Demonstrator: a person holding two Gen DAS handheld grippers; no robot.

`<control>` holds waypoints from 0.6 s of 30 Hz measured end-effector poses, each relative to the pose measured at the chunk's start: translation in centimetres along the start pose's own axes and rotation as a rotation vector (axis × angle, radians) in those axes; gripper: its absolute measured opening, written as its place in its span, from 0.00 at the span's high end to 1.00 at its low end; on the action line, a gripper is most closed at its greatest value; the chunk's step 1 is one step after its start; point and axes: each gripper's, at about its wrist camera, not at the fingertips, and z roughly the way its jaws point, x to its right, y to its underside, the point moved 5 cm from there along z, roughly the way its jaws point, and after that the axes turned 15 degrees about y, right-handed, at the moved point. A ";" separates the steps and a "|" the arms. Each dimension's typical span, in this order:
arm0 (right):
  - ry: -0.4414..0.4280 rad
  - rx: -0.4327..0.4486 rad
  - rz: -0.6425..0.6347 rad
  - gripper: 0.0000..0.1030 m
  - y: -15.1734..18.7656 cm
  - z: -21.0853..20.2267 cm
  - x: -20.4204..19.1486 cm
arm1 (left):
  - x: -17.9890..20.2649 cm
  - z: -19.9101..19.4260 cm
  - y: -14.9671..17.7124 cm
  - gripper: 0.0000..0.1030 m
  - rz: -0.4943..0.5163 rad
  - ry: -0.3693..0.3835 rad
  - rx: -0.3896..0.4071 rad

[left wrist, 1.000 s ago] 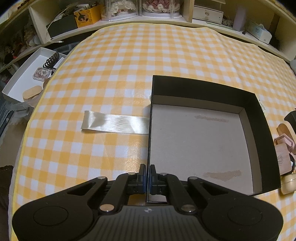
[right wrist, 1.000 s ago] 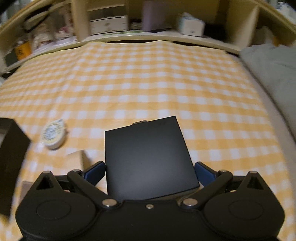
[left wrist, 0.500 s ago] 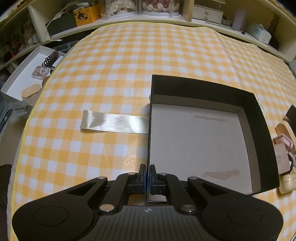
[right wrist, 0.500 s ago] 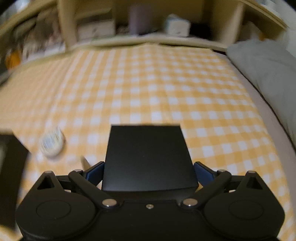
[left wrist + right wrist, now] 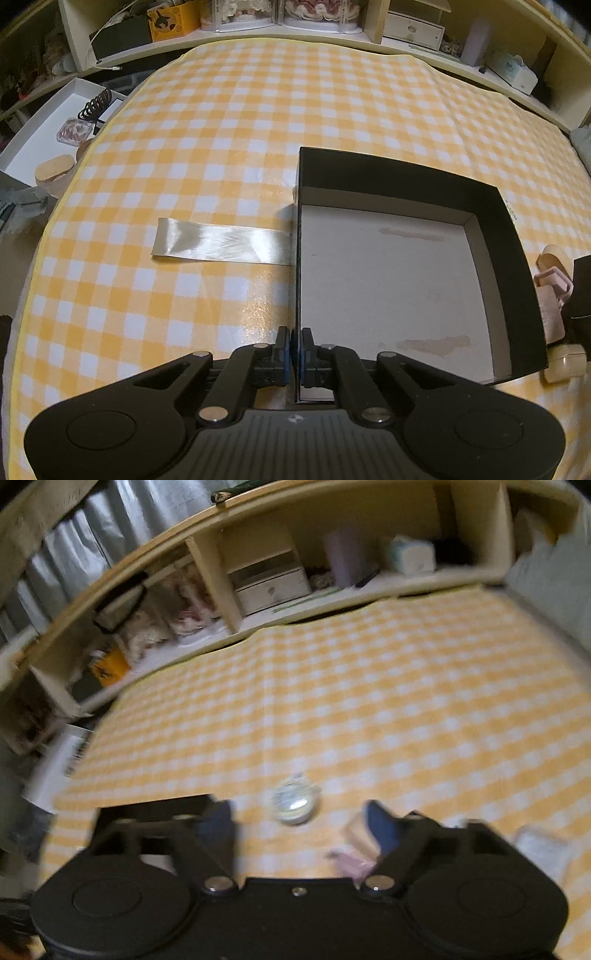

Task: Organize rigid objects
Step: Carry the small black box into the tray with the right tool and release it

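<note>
Right wrist view is motion-blurred: a small round tin (image 5: 295,805) lies on the yellow-checked cloth (image 5: 369,701) beyond the right gripper (image 5: 299,823), whose fingers (image 5: 380,825) stand apart and are closing with nothing between them. Pale items at lower right cannot be identified. The left gripper (image 5: 294,350) pinches the near left wall of the open black box (image 5: 513,266), fingers pressed together on it. The box interior is bare grey card. A silvery strip (image 5: 221,243) meets its left wall; small pink and beige items (image 5: 554,295), partly cut off, lie just beside its right wall.
</note>
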 end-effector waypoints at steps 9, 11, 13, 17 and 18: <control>0.088 -0.199 0.214 0.02 2.4 3.0 8.9 | -0.2 0.0 0.0 0.95 -0.004 -0.002 -0.001; 0.030 -0.265 0.305 0.01 3.4 3.8 10.3 | -0.2 0.1 0.0 0.94 -0.004 -0.007 -0.004; -0.011 -0.311 0.372 0.00 4.1 4.7 10.9 | 0.0 0.2 0.1 0.95 -0.002 -0.012 -0.008; 0.024 -0.306 0.322 0.00 4.3 5.7 9.7 | 0.2 0.5 0.2 0.95 0.003 -0.020 -0.016; 0.034 -0.303 0.296 0.00 4.2 5.8 9.2 | 0.2 0.5 0.3 0.95 0.003 -0.020 -0.017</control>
